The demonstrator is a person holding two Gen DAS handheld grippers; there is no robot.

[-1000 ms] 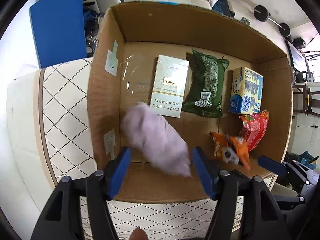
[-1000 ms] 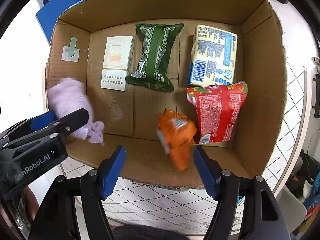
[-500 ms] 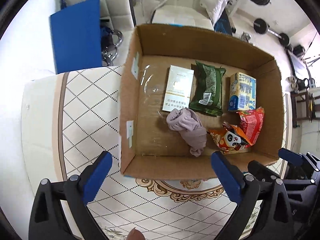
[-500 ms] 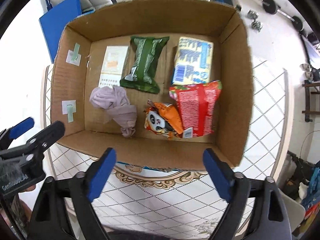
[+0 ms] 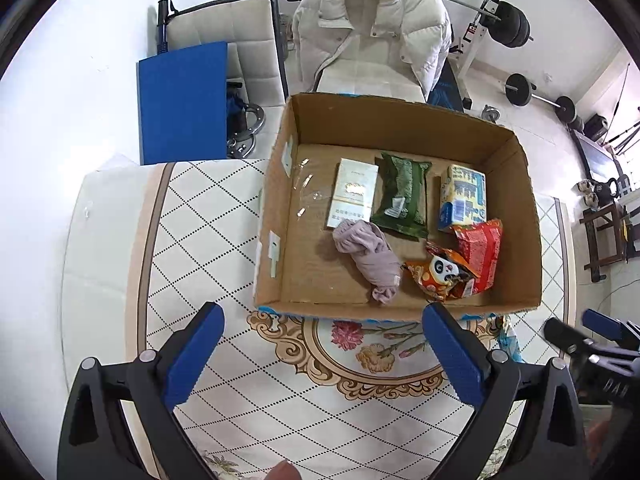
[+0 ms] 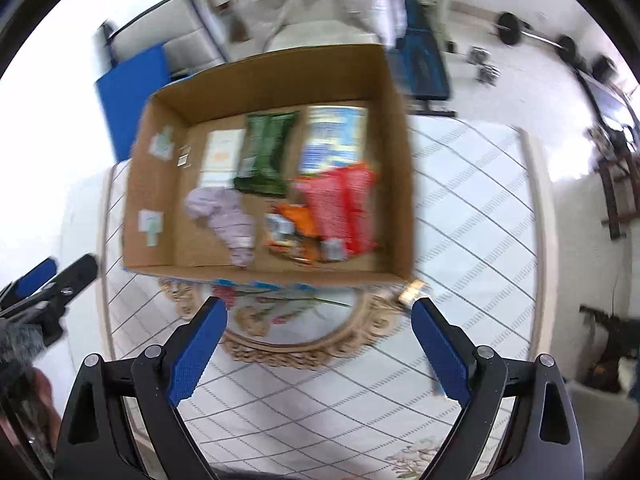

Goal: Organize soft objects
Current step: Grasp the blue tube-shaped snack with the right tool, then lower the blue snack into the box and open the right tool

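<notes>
An open cardboard box stands on the patterned table. Inside lie a lilac rolled cloth, an orange panda snack bag, a red bag, a green pack, a white flat box and a blue-yellow pack. My left gripper hangs open above the table in front of the box, holding nothing. My right gripper is open and empty too, above the near table; its view is blurred.
The tablecloth has a diamond pattern and a floral medallion. Behind the table stand a chair with a white padded jacket, a blue panel and weight equipment. The right gripper's tip shows at the lower right.
Both grippers opened, dropping the lilac cloth and the orange bag into the box. They then rose and drew back toward me, so the whole box and table show.
</notes>
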